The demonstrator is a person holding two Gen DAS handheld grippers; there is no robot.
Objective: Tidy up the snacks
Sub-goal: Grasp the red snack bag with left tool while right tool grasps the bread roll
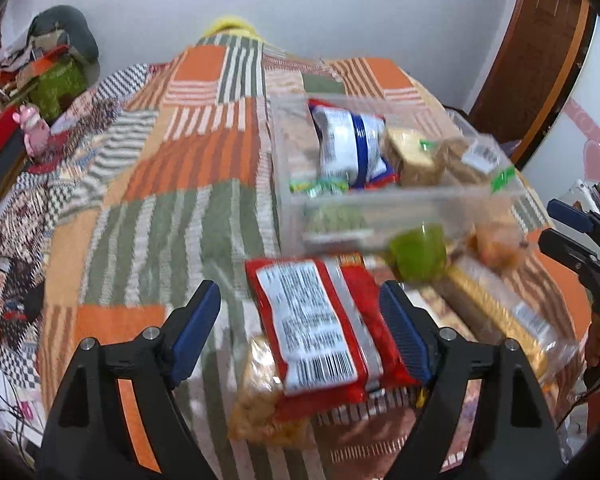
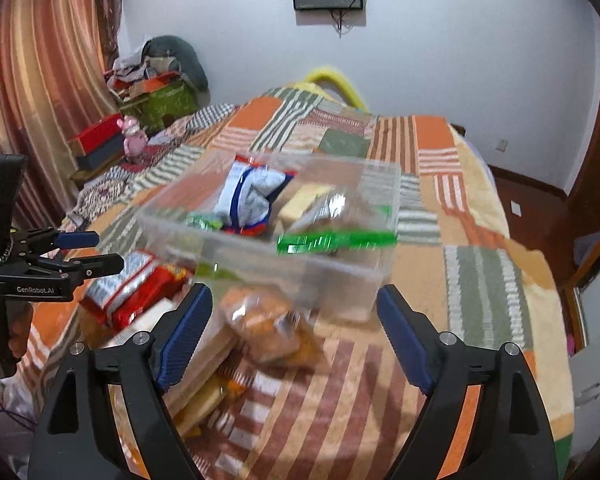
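A clear plastic bin (image 1: 440, 200) (image 2: 340, 276) stands on the patchwork bedspread and holds a blue-white snack bag (image 1: 350, 146) (image 2: 252, 196), biscuit packs and green wrappers. In front of it lie a red snack packet (image 1: 320, 328) (image 2: 136, 288), an orange snack bag (image 2: 268, 320) (image 1: 496, 240), a long cracker pack (image 1: 504, 316) and a green pouch (image 1: 420, 254). My left gripper (image 1: 300, 332) (image 2: 88, 252) is open, fingers either side of the red packet, above it. My right gripper (image 2: 294, 336) (image 1: 568, 232) is open over the orange bag.
The bed (image 1: 160, 184) (image 2: 480, 280) carries everything. A cluttered side table with a red box (image 2: 100, 136) and a pink toy (image 2: 134, 136) stands at the left. Curtain (image 2: 40, 80) on the left, a wooden door (image 1: 540, 60) on the right.
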